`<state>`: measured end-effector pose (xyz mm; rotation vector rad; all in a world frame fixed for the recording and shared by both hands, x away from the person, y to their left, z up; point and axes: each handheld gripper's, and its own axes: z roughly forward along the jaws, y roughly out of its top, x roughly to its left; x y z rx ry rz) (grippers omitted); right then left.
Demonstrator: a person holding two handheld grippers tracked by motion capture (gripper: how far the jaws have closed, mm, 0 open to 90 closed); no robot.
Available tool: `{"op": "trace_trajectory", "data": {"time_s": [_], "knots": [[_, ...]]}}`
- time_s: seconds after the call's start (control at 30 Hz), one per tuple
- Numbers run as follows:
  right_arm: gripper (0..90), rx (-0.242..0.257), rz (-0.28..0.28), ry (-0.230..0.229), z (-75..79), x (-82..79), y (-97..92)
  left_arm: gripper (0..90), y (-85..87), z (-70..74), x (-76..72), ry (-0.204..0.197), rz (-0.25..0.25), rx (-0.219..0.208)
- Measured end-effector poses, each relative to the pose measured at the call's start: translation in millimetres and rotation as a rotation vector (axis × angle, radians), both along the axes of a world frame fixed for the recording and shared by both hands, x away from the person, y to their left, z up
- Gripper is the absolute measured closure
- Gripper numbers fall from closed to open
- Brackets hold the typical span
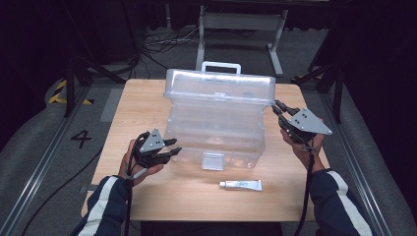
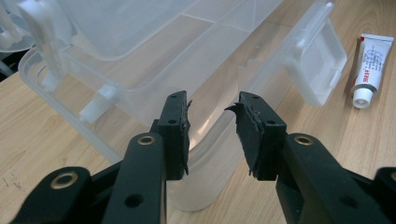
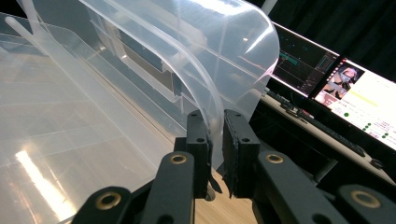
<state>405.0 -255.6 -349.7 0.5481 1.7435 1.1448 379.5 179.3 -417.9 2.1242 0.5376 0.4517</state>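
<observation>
A clear plastic storage box [image 1: 216, 130] stands open mid-table, its handled lid [image 1: 220, 84] raised upright behind.

Clear plastic box [image 1: 216, 115], white tube [image 1: 240, 185] with red print, light wooden table [image 1: 147, 98], black tools

Box [image 1: 219, 115] is clear glossy plastic, smooth, catching glare. Surface [image 1: 147, 196] looks like pale matt wood grain. Tube [image 1: 240, 185] is shiny white; fingers [image 2: 175, 126] matt black, pads rough.
</observation>
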Motion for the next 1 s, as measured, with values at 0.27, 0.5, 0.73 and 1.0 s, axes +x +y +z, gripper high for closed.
{"op": "trace_trajectory", "data": {"time_s": [0.27, 0.5, 0.73, 1.0], "knots": [[81.9, 0.013, 0.000, 0.032, 8.4, 8.9, -1.0, 65.5, -4.8, -0.5, 0.8, 0.002, -0.018, 0.005], [82.5, 0.039, -0.018, 0.075, 20.2, 22.6, 0.0, 66.8, -8.9, 0.0, 3.1, 0.009, -0.046, 0.011], [82.8, 0.066, -0.036, 0.128, 30.4, 36.4, 0.7, 66.4, -13.7, 0.5, 5.8, 0.014, -0.071, 0.023], [83.0, 0.100, -0.043, 0.168, 37.1, 49.8, 0.2, 67.9, -21.5, 1.5, 8.9, 0.025, -0.105, 0.025]]}}
